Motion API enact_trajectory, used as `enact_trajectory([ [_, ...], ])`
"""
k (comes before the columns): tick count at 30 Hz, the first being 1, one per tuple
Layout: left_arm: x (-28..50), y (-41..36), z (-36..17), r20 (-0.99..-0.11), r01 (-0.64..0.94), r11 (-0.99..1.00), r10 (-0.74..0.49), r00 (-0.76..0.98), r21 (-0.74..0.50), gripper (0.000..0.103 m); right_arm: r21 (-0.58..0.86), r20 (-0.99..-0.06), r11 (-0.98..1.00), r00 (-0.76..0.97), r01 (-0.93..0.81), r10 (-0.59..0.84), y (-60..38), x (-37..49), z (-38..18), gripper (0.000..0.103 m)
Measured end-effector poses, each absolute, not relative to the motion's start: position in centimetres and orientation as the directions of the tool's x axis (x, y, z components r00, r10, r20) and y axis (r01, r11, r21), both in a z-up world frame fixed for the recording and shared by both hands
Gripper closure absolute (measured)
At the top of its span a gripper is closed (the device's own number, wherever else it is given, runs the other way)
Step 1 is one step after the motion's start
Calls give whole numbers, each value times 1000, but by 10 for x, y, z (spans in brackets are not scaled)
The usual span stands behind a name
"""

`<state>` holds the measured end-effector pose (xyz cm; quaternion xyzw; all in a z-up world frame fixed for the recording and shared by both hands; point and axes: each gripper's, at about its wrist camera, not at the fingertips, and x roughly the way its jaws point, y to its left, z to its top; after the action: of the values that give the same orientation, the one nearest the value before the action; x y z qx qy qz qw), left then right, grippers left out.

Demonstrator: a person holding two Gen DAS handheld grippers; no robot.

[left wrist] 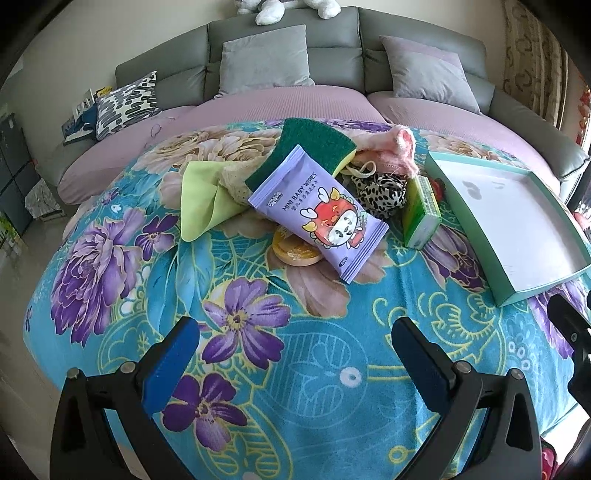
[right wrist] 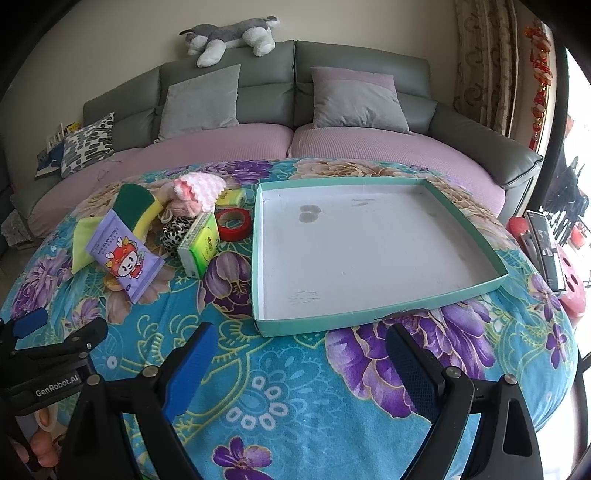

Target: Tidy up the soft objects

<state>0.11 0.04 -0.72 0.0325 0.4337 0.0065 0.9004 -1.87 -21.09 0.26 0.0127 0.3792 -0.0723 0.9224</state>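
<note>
- Left gripper [left wrist: 295, 354]: jaws wide, holding nothing, over floral blanket [left wrist: 295, 406].
- Right gripper [right wrist: 299, 354]: jaws wide, holding nothing.
- Baby wipes pack [left wrist: 317, 214] at 12 o'clock, atop pile.
- Teal tray [right wrist: 369, 315] at 12 o'clock of right gripper.

Plush dog [left wrist: 291, 9] cropped at top, orange disc [left wrist: 295, 251] half-hidden under wipes pack [left wrist: 317, 214]

floral blanket [right wrist: 295, 387] | on it: tray [right wrist: 369, 317], wipes pack [left wrist: 317, 218], tissue pack [right wrist: 199, 245]
</note>
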Motion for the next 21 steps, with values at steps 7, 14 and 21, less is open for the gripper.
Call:
enact_trajectory([
  [7, 2, 1, -7, -782, 15, 998, 40, 623, 64, 0, -35, -702, 989, 701, 143, -126, -211, -19, 3, 9],
  [14, 2, 2, -9, -785, 15, 998, 41, 619, 64, 0, -34, -703, 989, 700, 144, -126, -210, -18, 3, 9],
  [21, 3, 3, -10, -787, 12, 998, 42, 615, 63, 0, -35, -703, 989, 700, 143, -126, -210, -18, 3, 9],
])
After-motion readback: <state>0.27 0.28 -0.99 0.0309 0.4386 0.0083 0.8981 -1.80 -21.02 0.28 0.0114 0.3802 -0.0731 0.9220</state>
